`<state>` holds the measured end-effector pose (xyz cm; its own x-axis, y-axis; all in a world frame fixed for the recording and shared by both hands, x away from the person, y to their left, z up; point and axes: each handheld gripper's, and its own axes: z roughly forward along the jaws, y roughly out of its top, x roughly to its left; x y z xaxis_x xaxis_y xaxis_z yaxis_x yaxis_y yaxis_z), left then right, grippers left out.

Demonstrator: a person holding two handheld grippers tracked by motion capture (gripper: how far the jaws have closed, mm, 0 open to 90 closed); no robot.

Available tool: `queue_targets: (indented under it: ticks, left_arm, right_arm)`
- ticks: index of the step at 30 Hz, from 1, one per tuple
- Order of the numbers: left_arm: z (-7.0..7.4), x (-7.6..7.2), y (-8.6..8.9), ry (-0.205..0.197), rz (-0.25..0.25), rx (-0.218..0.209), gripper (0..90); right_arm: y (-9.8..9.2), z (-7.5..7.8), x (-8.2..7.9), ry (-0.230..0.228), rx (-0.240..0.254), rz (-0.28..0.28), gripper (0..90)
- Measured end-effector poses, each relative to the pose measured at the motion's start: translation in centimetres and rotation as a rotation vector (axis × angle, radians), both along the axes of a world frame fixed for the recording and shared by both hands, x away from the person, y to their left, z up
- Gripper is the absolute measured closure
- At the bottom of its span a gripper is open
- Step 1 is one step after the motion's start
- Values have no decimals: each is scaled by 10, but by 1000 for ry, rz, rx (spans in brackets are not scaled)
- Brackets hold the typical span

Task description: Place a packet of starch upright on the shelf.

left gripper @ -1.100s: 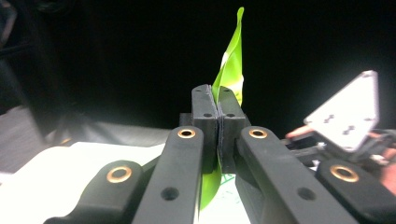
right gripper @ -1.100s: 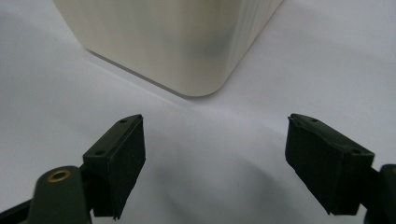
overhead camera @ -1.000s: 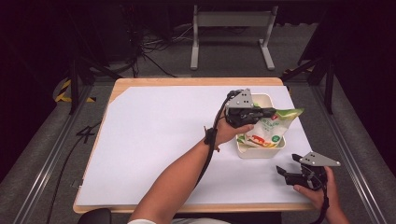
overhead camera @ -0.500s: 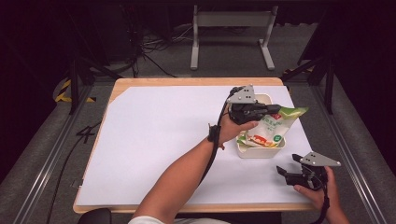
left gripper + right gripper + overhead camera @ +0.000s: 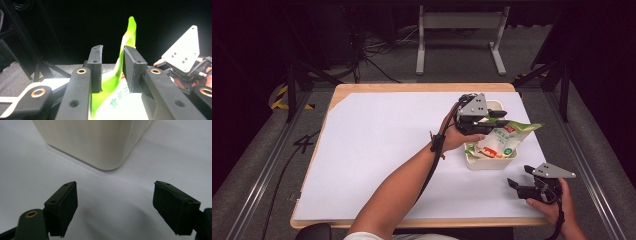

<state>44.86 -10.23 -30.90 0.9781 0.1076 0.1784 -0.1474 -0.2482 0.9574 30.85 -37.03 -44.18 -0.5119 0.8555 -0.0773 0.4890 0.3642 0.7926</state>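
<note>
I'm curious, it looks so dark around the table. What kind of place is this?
Probably a recording lab or workshop: a white-covered table ringed by dark curtains, loose cables on the grey floor, and metal floor rails beside it.

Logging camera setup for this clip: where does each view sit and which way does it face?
High view: above the person's side, looking forward and down on the white-covered table; both forearms show.
Left gripper view: along its black jaws, astride the green-and-white snack pouch.
Right gripper view: low, facing the cream plastic bin.
Shared: pouch, bin.
</note>
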Motion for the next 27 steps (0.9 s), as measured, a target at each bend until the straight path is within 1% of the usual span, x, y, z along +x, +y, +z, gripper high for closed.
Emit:
queue_targets:
  ticks: [1, 2, 3, 4, 6, 7, 8, 9, 12, 13, 14, 15, 16, 17, 18, 19, 21, 22, 23, 24, 25, 27]
  left_arm:
    - [0, 0, 0, 0, 0, 0, 646]
    - [0, 1, 2, 11, 15, -12, 646]
    - [1, 3, 5, 33, 24, -25, 587]
    - [1, 4, 7, 43, 13, -32, 610]
    - [0, 5, 11, 35, 26, -25, 591]
    - [-1, 6, 13, 39, 25, -21, 591]
    - [-4, 7, 16, 58, 10, -26, 572]
    - [-6, 8, 18, 63, 3, -24, 568]
    - [-15, 7, 28, 74, 5, -14, 545]
    - [-18, 7, 30, 71, 14, -7, 541]
    - [-22, 8, 35, 69, 31, 9, 537]
    - [-27, 10, 40, 78, 42, 21, 539]
    - [-27, 10, 40, 78, 42, 21, 540]
    - [-33, 12, 45, 83, 56, 36, 540]
    - [-36, 13, 48, 82, 61, 50, 554]
    - [-41, 13, 51, 73, 62, 74, 567]
    - [-49, 12, 56, 62, 64, 115, 617]
    - [-56, 12, 58, 65, 61, 144, 654]
    - [-60, 13, 59, 63, 59, 159, 705]
    - [-66, 13, 60, 63, 59, 183, 733]
    - [-75, 12, 59, 69, 58, 221, 791]
    - [-83, 11, 57, 68, 51, 257, 832]
  right_arm:
    - [0, 0, 0, 1, -2, 1, 199]
    - [0, 0, 0, 1, -2, 1, 199]
    - [0, 0, 0, 1, -3, 3, 198]
    - [0, 0, 0, 0, -2, 6, 198]
    - [0, 0, 0, 1, -3, 5, 197]
    - [0, 0, 0, 1, -3, 5, 197]
    - [0, 0, 0, 2, -2, 5, 197]
    - [1, 0, 0, 2, -3, 5, 197]
    - [0, 0, -1, -3, -1, 3, 197]
    - [0, 0, -1, -4, 0, 2, 197]
    - [0, 0, -1, -4, 0, 1, 197]
    - [0, 0, -1, -7, 4, 0, 198]
    - [0, 0, -1, -7, 4, 0, 198]
    - [0, 1, -1, -9, 4, -1, 198]
    - [0, 1, -1, -13, 6, -1, 199]
    - [1, 1, -1, -17, 4, -2, 199]
    - [1, 2, -2, -23, -2, 0, 199]
    - [1, 2, -2, -25, -3, -1, 199]
    - [1, 2, -2, -27, -1, -1, 199]
    - [1, 2, -2, -27, -1, -3, 199]
    - [1, 2, -1, -23, -2, -2, 199]
    - [2, 1, -1, -21, -4, 0, 199]
